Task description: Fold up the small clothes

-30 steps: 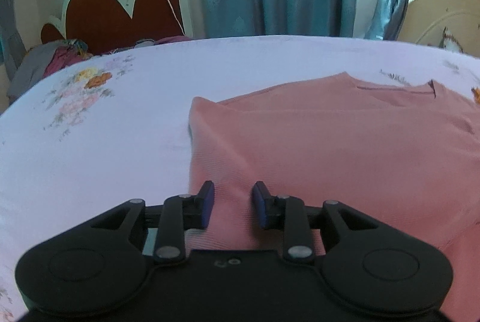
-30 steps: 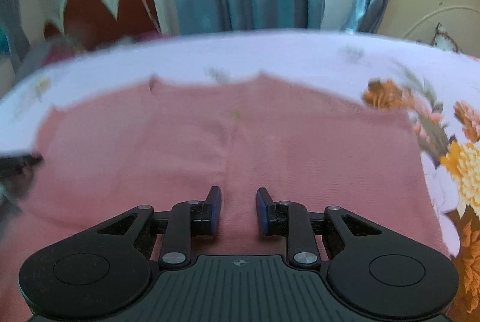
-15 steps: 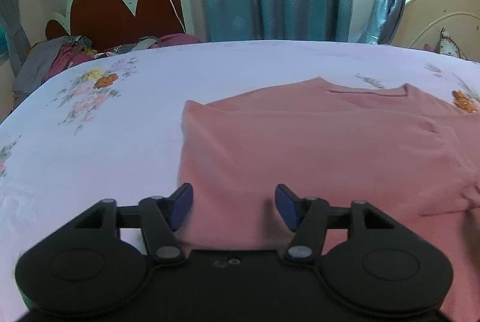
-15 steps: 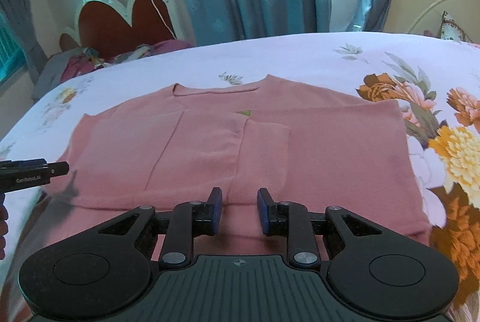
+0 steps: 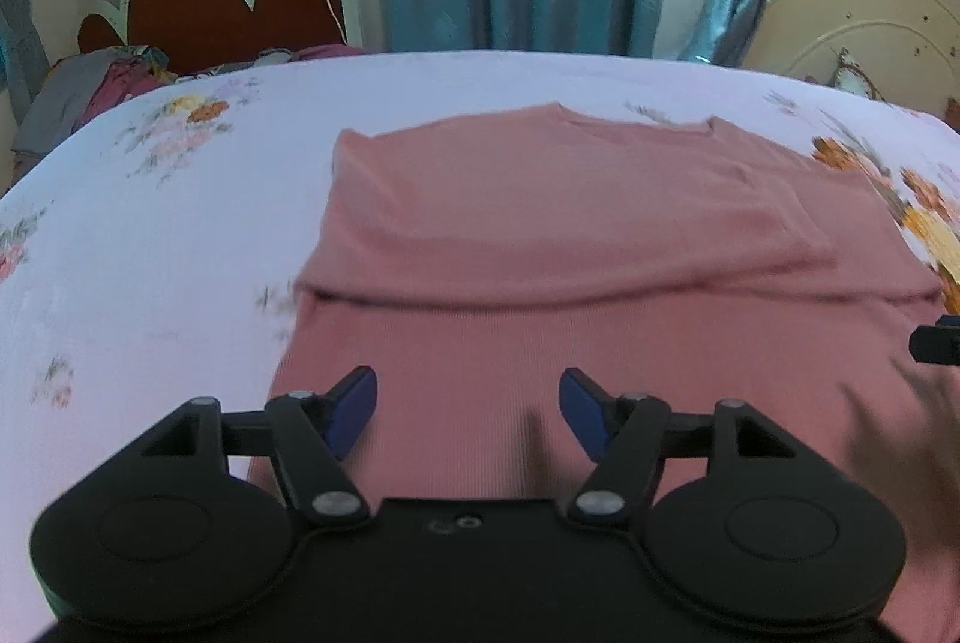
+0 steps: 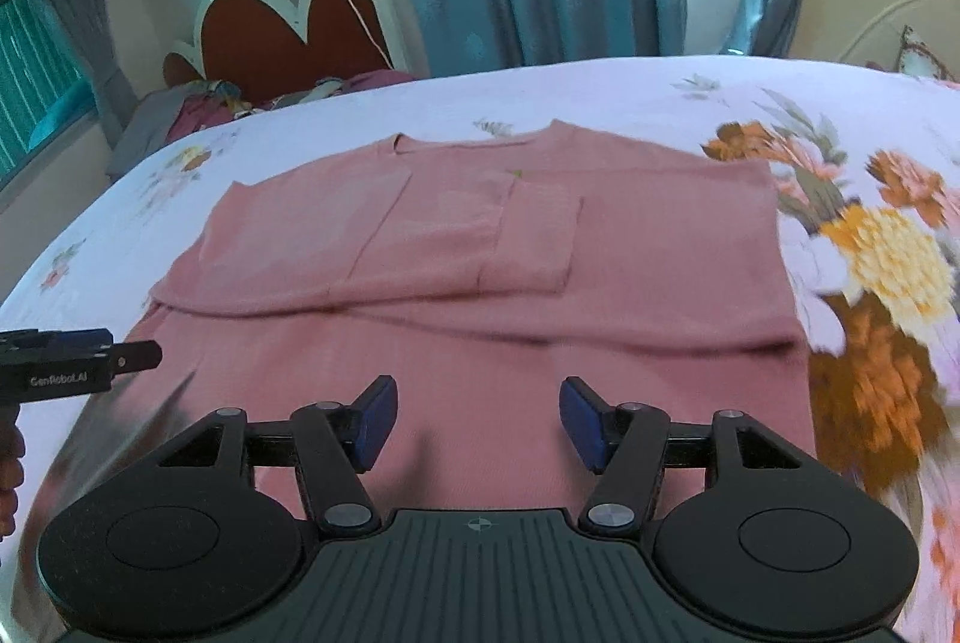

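**A:** Both open? The left gripper [image 5: 467, 410] and right gripper [image 6: 478, 424] look spread wide with nothing in them, hovering over the near hem.

**B:** Yep. The pink shirt [image 6: 480, 247] lies straight ahead on the floral bedsheet [image 6: 600, 97], sleeves tucked in, collar far, long axis running away, each gripper by its own corner.

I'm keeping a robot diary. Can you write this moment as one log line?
left gripper: open, empty | right gripper: open, empty | pink shirt: flat on floral bedsheet, sleeves folded in | both grippers over its near hem
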